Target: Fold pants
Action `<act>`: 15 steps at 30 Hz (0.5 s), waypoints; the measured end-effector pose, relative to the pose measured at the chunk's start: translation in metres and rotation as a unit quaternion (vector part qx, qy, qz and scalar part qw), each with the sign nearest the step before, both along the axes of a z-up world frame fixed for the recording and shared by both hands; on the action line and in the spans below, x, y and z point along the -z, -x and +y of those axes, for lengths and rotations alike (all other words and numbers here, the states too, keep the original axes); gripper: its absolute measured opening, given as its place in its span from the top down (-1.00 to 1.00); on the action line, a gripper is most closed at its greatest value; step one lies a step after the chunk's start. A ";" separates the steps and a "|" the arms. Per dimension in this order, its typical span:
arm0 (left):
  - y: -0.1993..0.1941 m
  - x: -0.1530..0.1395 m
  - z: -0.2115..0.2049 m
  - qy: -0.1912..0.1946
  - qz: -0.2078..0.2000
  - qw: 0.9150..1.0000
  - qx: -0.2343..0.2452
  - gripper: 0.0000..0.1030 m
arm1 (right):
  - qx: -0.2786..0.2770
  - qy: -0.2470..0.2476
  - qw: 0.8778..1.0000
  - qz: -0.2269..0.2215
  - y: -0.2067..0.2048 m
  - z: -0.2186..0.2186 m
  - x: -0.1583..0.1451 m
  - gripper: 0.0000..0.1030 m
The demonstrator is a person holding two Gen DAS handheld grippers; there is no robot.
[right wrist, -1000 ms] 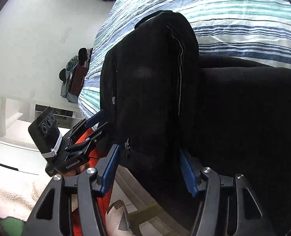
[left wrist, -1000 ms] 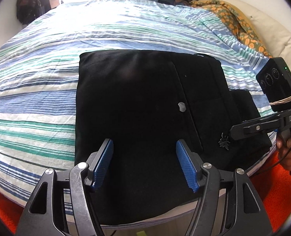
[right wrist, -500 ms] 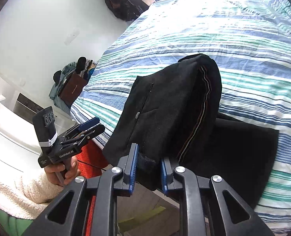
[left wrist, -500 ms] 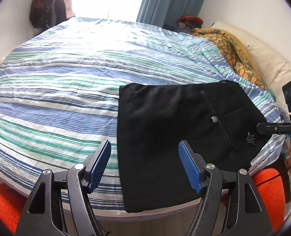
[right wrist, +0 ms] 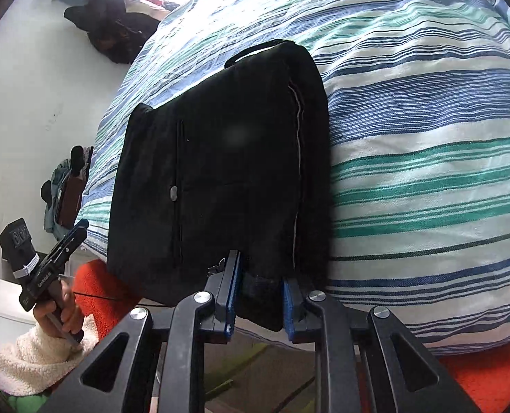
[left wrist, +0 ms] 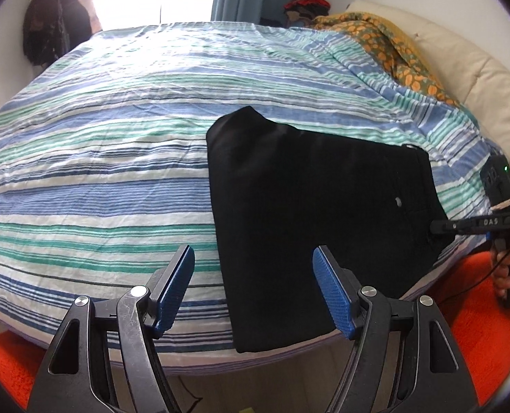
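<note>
Right tool (right wrist: 258, 296) has just clamped the pants (right wrist: 220, 172) by their near corner at the bed (right wrist: 427, 137) edge; left tool (left wrist: 253, 289) hangs open, empty. Looks like final tidying, so next you'd probably release gently.

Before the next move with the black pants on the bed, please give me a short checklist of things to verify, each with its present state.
1. Right gripper holds the pants: ok. Its jaws have just moved, and a thick fold of black cloth sits clamped between the pads.
2. Left gripper free: ok, open, nothing between its pads.
3. Pants folded into a compact stack: ok, lying as a rough rectangle.
4. Pants fully supported on the striped bedcover: not ok, the near end hangs over the bed edge.
5. Layers underneath aligned: cannot tell, hidden by the top layer.
</note>
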State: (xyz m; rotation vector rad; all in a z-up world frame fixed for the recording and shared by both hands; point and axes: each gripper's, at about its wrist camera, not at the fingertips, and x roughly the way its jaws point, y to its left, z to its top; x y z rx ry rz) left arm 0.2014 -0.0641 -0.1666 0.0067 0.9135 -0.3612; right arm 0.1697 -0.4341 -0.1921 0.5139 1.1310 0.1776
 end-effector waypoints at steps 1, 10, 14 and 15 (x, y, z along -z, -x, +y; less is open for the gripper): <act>0.001 0.002 -0.004 -0.008 0.001 1.000 0.006 -0.42 | 0.004 -0.007 1.000 0.000 -0.002 0.001 0.002 0.43; -0.001 0.024 -0.033 -0.058 0.027 0.998 0.030 -0.43 | 0.005 0.143 0.988 -0.057 -0.014 0.001 -0.075 0.27; 0.000 0.039 -0.041 -0.091 0.040 0.994 0.035 -0.43 | -0.035 0.151 0.977 -0.143 -0.036 0.024 -0.091 0.27; 0.000 0.039 -0.042 -0.095 0.040 0.994 0.035 -0.44 | -0.041 0.156 0.975 -0.154 -0.045 0.033 -0.085 0.27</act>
